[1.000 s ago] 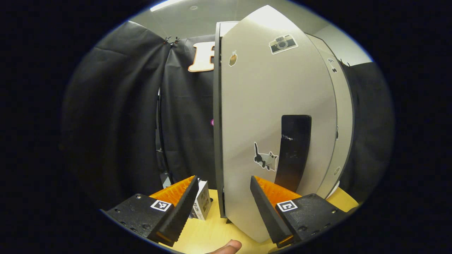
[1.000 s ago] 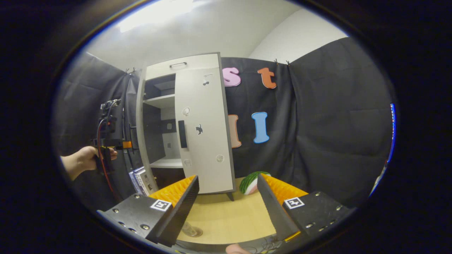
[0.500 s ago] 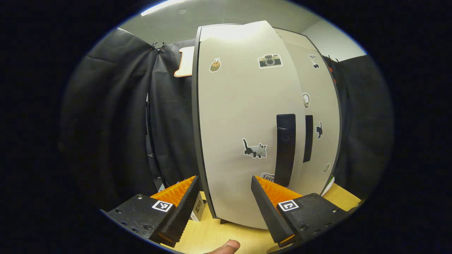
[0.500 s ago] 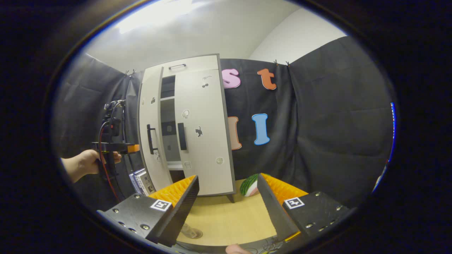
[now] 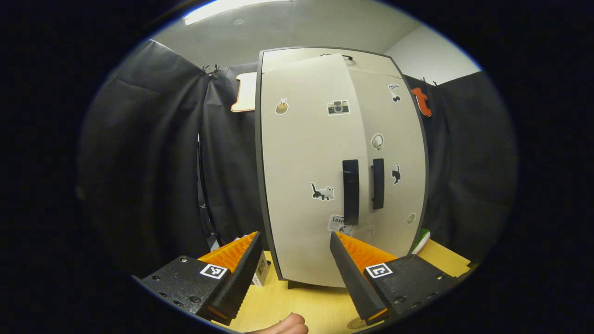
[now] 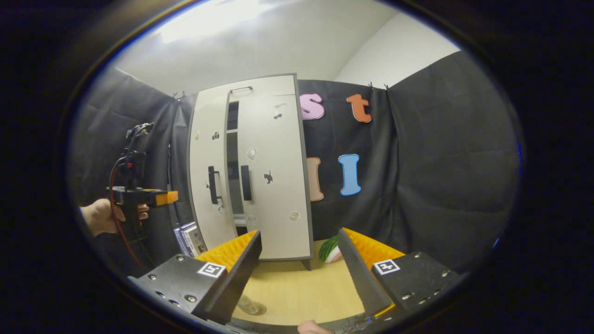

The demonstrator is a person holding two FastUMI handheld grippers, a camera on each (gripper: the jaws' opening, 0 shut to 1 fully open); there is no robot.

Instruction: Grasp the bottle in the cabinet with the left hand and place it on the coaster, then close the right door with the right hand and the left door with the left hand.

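The left gripper (image 5: pixel 293 257), fingers apart, faces the cabinet's left door (image 5: pixel 304 171), nearly shut.

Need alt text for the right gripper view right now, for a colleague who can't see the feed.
A pale cabinet stands on a wooden table, its right door shut and its left door ajar by a narrow dark gap. The left gripper, held in a hand, is left of the cabinet; the right gripper has its jaws open.

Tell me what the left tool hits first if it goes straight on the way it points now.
Most likely the cabinet's left door: its pale face sits dead ahead between the open fingers of the left tool, with nothing in between. How far off it stands is hard to judge.
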